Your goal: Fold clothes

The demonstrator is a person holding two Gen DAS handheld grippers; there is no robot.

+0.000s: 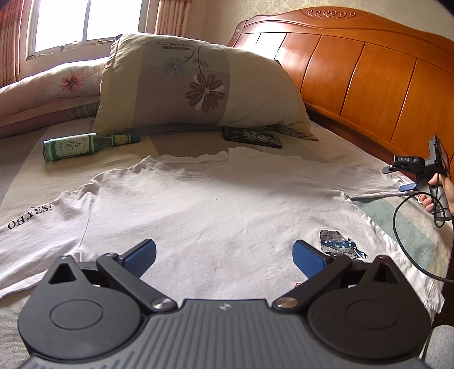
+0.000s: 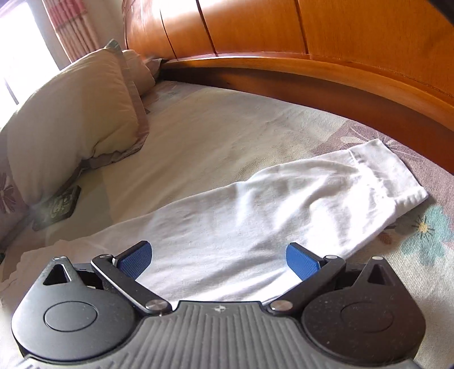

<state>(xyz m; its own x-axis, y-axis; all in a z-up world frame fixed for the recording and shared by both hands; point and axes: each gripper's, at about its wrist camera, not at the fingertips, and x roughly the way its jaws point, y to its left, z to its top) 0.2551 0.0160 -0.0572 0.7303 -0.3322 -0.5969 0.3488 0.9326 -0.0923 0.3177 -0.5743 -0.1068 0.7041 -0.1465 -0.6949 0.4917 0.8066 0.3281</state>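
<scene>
Shirt: we see a white T-shirt (image 1: 215, 204) spread flat on the bed sheet (image 1: 25, 159), collar toward the pillow (image 1: 195, 85), hem toward us. All places below are relative to the T-shirt.
Sleeve print: "OH,YES!" text (image 1: 29, 216) on the sleeve lying out to the shirt's left in the left wrist view.
Chest print: small hat graphic (image 1: 339, 244) on the shirt body, low and to the right in the left wrist view.
Left gripper: left gripper (image 1: 224, 257) hovers above the lower middle of the shirt, blue pads (image 1: 141, 257) spread wide, nothing between them. We can't tell if it touches the cloth.
Right gripper: right gripper (image 2: 219, 259) sits over the other sleeve (image 2: 326, 195), which runs from the fingers out toward the headboard (image 2: 312, 68). Fingers wide apart, nothing clamped. Cuff lies flat on the sheet.
Cross-check: in the left wrist view we also see the right gripper (image 1: 408, 186) at the far right sleeve end, held by a hand (image 1: 438, 193), cable (image 1: 403, 241) looping down beside the shirt's right edge.
Bottle: 1 green bottle (image 1: 90, 146) on its side, just beyond the shirt's left shoulder, apart from the cloth.
Dark flat item: 1 dark patterned case (image 1: 252, 137) just beyond the collar, at the foot of the pillow.
Background: window (image 1: 85, 22) with curtains (image 1: 11, 37) beyond the pillow, well apart from the shirt.
</scene>
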